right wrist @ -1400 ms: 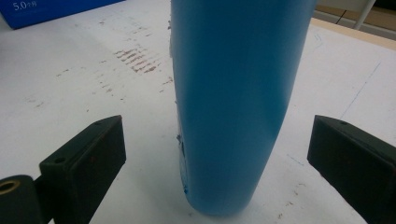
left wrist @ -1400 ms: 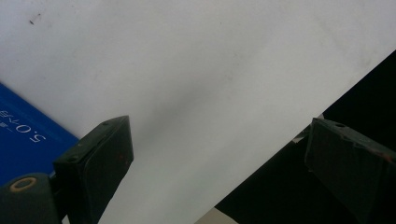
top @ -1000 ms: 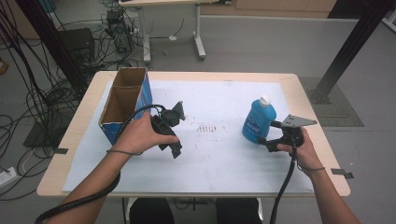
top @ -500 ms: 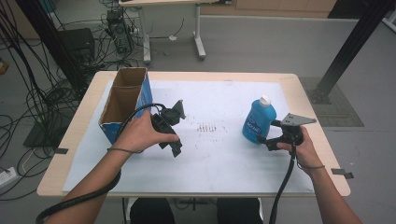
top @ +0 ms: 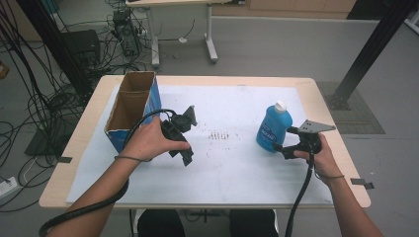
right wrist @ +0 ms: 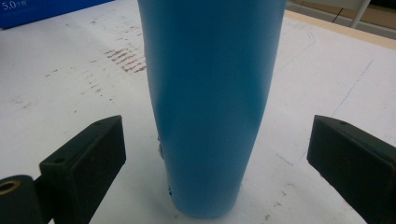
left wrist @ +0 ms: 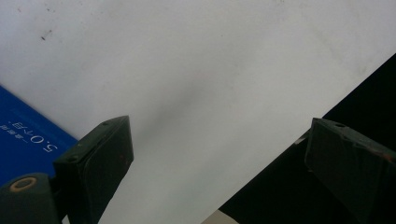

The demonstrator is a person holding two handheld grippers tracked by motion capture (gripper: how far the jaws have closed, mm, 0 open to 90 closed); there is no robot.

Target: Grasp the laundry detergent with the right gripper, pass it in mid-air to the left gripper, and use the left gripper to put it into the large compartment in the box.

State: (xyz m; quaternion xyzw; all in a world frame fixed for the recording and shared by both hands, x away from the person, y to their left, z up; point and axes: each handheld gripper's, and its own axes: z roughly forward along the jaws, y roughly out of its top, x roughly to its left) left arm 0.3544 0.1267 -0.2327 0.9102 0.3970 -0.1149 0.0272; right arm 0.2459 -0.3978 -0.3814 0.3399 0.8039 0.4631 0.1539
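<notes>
Blue bottle (right wrist: 212, 102) stands upright between the right gripper's (right wrist: 217, 154) wide-open jaws, untouched; left gripper (left wrist: 219, 158) gapes empty.

The blue bottle (top: 273, 127) I'm reaching for stands upright on the white sheet, toward the right side of the table. It has a white cap and a label on its side. In my right gripper view its smooth blue body (right wrist: 210, 102) rises straight up.

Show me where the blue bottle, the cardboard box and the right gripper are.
blue bottle (top: 272, 129): high view, on its label.
cardboard box (top: 153, 99): high view, on its blue side wall.
right gripper (top: 279, 146): high view, between its jaw tips.
</notes>
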